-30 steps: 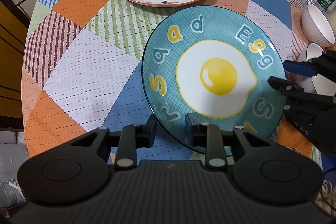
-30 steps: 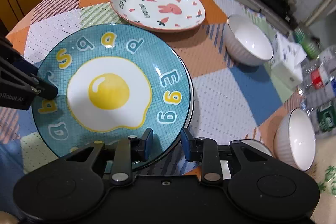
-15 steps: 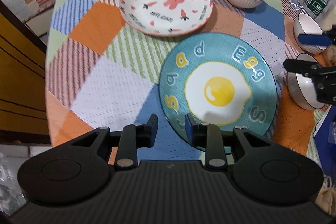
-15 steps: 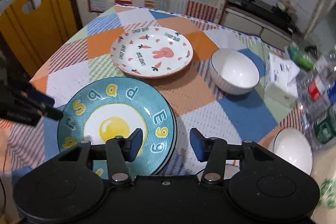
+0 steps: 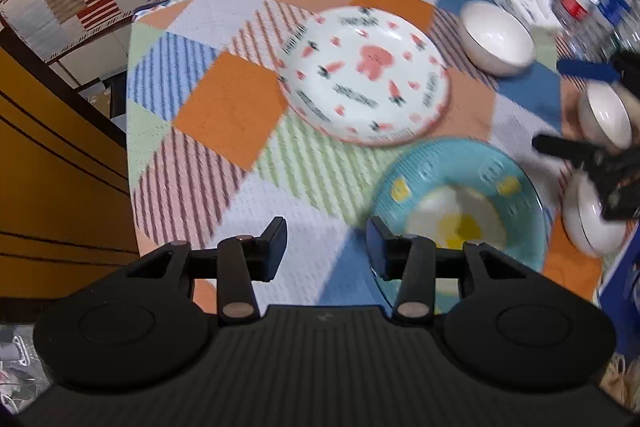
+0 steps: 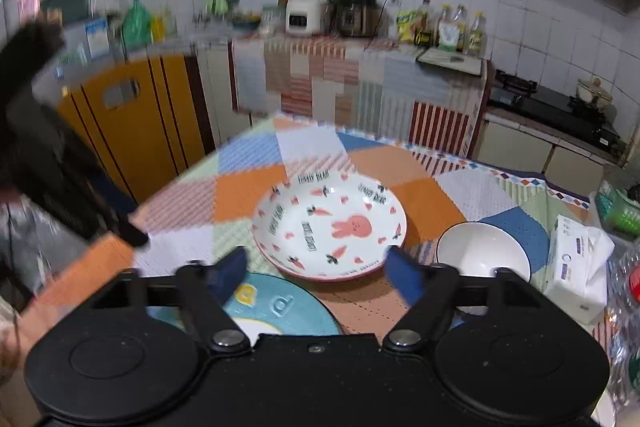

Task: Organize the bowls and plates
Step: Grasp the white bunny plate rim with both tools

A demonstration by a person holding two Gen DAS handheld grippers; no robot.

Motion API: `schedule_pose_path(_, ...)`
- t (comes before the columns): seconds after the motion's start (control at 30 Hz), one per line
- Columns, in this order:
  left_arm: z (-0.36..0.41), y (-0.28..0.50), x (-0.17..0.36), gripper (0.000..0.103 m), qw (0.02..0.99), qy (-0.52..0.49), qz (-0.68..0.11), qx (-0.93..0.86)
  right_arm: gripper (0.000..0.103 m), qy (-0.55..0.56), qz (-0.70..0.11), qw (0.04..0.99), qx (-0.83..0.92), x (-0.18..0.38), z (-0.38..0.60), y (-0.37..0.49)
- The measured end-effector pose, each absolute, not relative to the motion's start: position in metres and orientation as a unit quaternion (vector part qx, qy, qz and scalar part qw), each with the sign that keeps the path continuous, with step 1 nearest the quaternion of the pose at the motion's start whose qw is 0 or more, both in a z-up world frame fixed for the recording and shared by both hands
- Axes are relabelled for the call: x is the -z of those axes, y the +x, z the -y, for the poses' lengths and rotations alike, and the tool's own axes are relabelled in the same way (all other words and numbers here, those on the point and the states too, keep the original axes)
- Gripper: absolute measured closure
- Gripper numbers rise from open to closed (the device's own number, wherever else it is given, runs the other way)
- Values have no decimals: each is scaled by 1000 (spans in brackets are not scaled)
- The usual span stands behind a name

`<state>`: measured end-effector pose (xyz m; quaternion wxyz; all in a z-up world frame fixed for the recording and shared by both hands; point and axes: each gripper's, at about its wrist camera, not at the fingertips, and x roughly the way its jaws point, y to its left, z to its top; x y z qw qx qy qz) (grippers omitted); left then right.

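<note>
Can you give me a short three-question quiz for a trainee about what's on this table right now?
1. True or false: the left gripper is holding the blue egg plate.
2. Which dish lies just beyond the blue egg plate? A) the rabbit plate B) a glass bowl C) a cup
3. Fill in: at least ___ white bowls stand on the table in the left wrist view.

Key
1. False: nothing is between its jaws, which are opening; the right gripper is also empty and opening.
2. A
3. Three
</note>
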<state>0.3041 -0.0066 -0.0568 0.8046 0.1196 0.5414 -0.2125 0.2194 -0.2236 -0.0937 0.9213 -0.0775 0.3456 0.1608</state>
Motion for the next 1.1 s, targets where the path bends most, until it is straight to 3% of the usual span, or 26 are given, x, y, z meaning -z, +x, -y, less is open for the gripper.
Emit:
schedule_pose_path(0.2,-4,352,80,56,820,91,-525,210,15,-6,-407,901,-149,123,234,274)
schedule_pose_path(0.47,-10,386,133,56,854,63,-495,148,34,123,-464,872,-94,182,266,323)
schedule_pose_path(0.73,3,409,156,55,860,20,-471,195,41,214,-465,855,-85,220,287,344)
schedule_pose_path(0.8,10,416,163,55,857,20,-474,201,45,222,-462,855,-82,225,288,349)
schedule_pose_path(0.9,19,424,171,56,862,30,-468,194,58,222,-449,861,-84,229,288,353)
schedule_pose_path(0.97,24,428,175,58,862,34,-465,199,68,211,-447,865,-84,230,286,356)
schedule_pose_path(1.1,31,433,182,79,850,24,-478,218,82,204,-443,869,-87,232,288,362)
